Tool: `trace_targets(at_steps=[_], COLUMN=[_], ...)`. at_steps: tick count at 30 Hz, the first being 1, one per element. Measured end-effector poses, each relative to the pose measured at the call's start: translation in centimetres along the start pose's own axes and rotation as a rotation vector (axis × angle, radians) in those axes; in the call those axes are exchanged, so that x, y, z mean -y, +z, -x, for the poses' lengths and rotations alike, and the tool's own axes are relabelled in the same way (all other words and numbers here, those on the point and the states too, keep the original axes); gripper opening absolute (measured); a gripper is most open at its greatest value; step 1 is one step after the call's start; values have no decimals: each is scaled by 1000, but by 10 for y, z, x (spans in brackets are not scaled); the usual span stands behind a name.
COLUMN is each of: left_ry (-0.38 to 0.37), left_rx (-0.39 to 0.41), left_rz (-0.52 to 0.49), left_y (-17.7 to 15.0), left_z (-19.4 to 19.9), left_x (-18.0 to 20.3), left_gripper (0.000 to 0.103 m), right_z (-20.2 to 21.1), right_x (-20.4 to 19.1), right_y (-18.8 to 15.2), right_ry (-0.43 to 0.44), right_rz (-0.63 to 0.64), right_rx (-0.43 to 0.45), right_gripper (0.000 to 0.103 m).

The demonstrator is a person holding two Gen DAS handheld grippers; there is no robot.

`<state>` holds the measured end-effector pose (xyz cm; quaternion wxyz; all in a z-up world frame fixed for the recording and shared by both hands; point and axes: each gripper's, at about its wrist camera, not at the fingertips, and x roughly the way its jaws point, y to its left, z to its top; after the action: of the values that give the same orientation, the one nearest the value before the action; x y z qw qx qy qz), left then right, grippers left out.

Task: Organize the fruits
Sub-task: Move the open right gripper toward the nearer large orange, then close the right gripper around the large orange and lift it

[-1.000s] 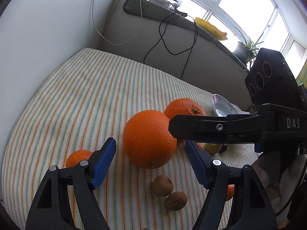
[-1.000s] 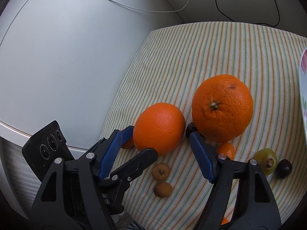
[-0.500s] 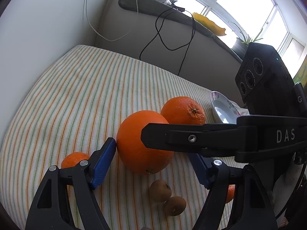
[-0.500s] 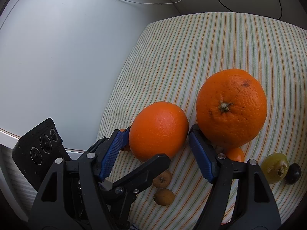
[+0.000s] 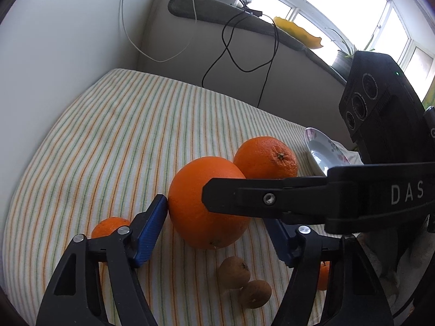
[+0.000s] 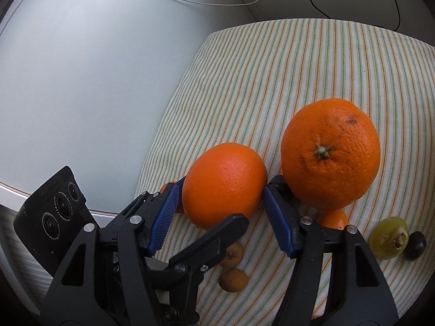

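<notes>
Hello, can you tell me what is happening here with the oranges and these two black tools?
A person holds two grippers over a striped cloth with fruit. Both the left gripper and the right gripper have their jaws around the same smooth orange, and both are closing on it. A second, rougher orange touches it. Small brown fruits, grapes and a plate lie nearby.

Beside the smooth orange (image 5: pixel 209 203), the left hand-held gripper's (image 5: pixel 217 228) right pad is masked by the right hand-held gripper's (image 6: pixel 220 212) arm. A small mandarin (image 5: pixel 323 275) near that orange is mostly covered. The plate (image 5: pixel 320 149) behind it is partly blocked.
</notes>
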<state>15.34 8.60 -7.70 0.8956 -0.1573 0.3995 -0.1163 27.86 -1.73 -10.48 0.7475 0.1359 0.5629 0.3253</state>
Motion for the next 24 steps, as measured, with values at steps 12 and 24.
trace_targets(at_steps=[12, 24], left_ry=[16, 10], left_rx=[-30, -66], left_rz=[-51, -92], left_y=[4, 7], left_z=[-4, -13], left_x=[2, 11], left_gripper=[69, 82], right_z=[-3, -12], right_x=[12, 2], right_y=[5, 3], right_ry=[37, 37], right_rz=[-32, -13], right_rx=[-45, -59], right_gripper=[65, 77])
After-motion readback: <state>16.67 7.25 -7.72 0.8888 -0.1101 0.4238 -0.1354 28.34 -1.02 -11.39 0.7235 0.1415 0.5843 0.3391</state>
